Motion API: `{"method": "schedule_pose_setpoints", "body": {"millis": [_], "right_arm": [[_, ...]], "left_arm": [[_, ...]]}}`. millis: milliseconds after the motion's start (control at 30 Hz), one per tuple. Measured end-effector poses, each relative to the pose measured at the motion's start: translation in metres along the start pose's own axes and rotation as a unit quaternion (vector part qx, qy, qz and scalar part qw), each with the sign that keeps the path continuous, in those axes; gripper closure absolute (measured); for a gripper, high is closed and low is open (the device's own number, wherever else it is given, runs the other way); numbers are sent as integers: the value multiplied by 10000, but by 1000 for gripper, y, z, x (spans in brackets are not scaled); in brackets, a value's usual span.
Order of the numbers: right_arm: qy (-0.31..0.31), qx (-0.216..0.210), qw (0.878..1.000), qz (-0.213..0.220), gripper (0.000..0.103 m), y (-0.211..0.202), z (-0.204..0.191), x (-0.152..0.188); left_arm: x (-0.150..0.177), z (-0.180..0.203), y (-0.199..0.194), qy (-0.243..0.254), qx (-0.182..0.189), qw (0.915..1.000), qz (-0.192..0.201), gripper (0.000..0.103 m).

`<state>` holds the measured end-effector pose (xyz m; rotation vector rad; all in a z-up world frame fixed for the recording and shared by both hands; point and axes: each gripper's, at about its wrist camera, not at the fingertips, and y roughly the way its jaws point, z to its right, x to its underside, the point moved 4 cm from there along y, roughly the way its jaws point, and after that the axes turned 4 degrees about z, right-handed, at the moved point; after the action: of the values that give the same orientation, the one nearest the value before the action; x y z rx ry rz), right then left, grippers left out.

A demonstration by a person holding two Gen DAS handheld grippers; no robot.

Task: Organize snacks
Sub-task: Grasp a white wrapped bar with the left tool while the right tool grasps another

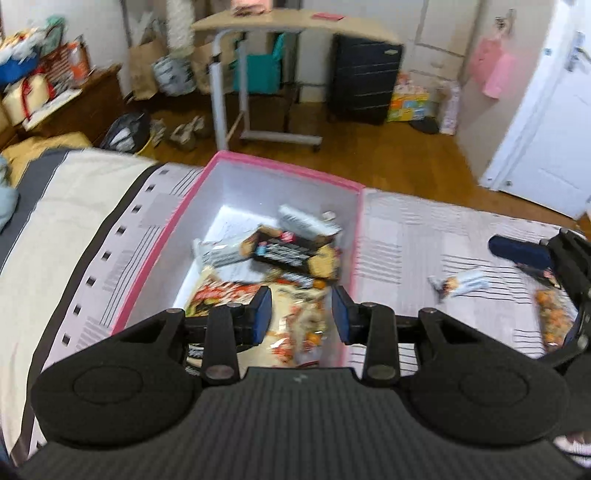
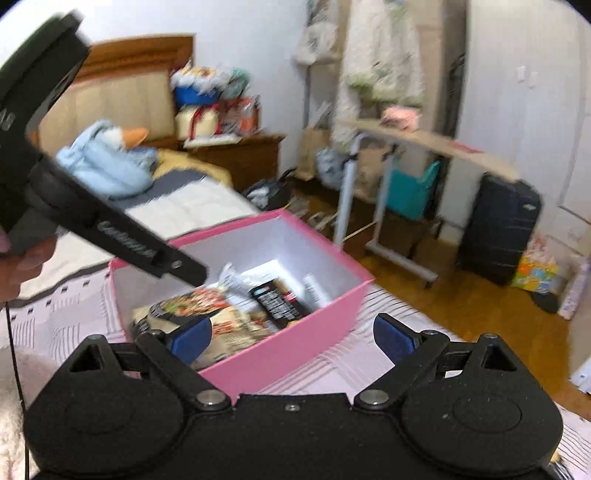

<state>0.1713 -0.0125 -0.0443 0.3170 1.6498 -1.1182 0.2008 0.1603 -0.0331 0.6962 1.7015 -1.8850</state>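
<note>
A pink box point(image 1: 352, 236) with a white inside stands on the bed and holds several snack packets, among them a black packet point(image 1: 291, 253) and a cream and orange bag point(image 1: 299, 325). My left gripper point(image 1: 301, 314) is open and empty above the box's near end. On the bedspread right of the box lie a small white packet point(image 1: 460, 282) and an orange snack bag point(image 1: 552, 317), beside my right gripper point(image 1: 565, 258). In the right wrist view my right gripper point(image 2: 291, 338) is open and empty, near the pink box point(image 2: 295, 350). The left gripper point(image 2: 110, 229) reaches over the box.
The bed has a pink and grey patterned spread point(image 1: 424, 229). A blue goose plush point(image 2: 110, 158) lies near the headboard. On the wood floor beyond stand a rolling desk point(image 1: 295, 26), a dark suitcase point(image 1: 364, 83) and a white door point(image 1: 546, 122).
</note>
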Motion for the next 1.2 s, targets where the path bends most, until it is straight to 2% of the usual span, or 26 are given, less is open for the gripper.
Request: {"method": "schedule_pose_setpoints", "body": {"millis": [133, 233, 333, 400, 467, 633, 733, 800, 967, 1033, 1100, 1200], "right_arm": [[483, 472, 9976, 180, 7, -38, 36, 4], [1042, 1022, 9891, -214, 7, -58, 70, 18], [1447, 1339, 9799, -314, 8, -82, 102, 36], [1705, 1473, 9738, -301, 8, -98, 119, 48], [2066, 1563, 9656, -242, 8, -114, 135, 59], [2461, 1869, 9503, -369, 11, -133, 160, 94], [2804, 1921, 9392, -487, 13, -137, 173, 117], [2792, 2030, 9367, -575, 17, -140, 177, 128], [2572, 2221, 9380, -690, 21, -150, 182, 147], [2508, 2469, 9324, -819, 21, -150, 183, 155], [2159, 2566, 9374, -941, 21, -143, 176, 159], [1976, 2438, 9440, -1021, 21, -138, 175, 167]], "left_arm": [[-2, 24, -13, 186, 218, 9994, 186, 62], [-1, 43, -13, 274, 332, 9988, 222, 62], [0, 60, -9, 342, 572, 9973, 297, 62], [2, 76, -4, 525, 678, 9958, 323, 60], [3, 91, 3, 736, 694, 9941, 383, 47], [8, 132, 23, 1194, 830, 9883, 451, 46], [10, 151, 42, 1040, 1216, 9870, 165, 46], [12, 163, 53, 1028, 1419, 9845, 45, 48], [18, 195, 86, 1344, 1661, 9769, -86, 51], [15, 204, 108, 1395, 1751, 9744, -208, 54], [11, 206, 131, 1444, 1636, 9753, -344, 57], [9, 207, 161, 1356, 1690, 9745, -577, 62]]}}
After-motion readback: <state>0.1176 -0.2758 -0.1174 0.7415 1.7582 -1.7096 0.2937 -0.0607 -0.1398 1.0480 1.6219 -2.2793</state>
